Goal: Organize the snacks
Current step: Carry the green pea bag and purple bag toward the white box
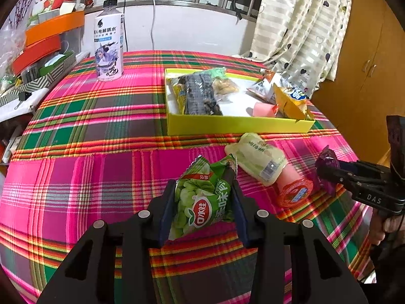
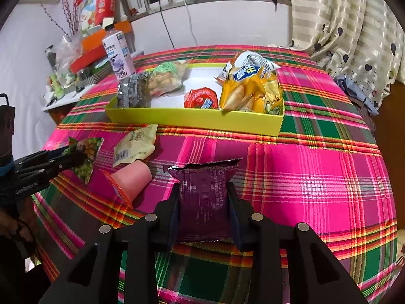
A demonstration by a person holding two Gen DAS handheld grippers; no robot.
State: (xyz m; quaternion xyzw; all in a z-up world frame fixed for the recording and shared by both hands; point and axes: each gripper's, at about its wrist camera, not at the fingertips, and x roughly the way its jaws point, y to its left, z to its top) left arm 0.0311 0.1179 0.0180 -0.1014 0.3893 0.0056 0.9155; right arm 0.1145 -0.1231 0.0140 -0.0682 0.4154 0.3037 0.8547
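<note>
bottle upright on plaid tablecloth | heart-print curtain right | orange boxes left

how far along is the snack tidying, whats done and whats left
Done: several snacks already lie in the yellow tray. In hand: left tongs grip a green packet; right tongs grip a purple packet. Left on the cloth: a pale packet and a pink cup.

Black angular left gripper frames, round silver bolt heads, dark blue pads; right gripper alike, white lettering on its side, perhaps "DAS".
</note>
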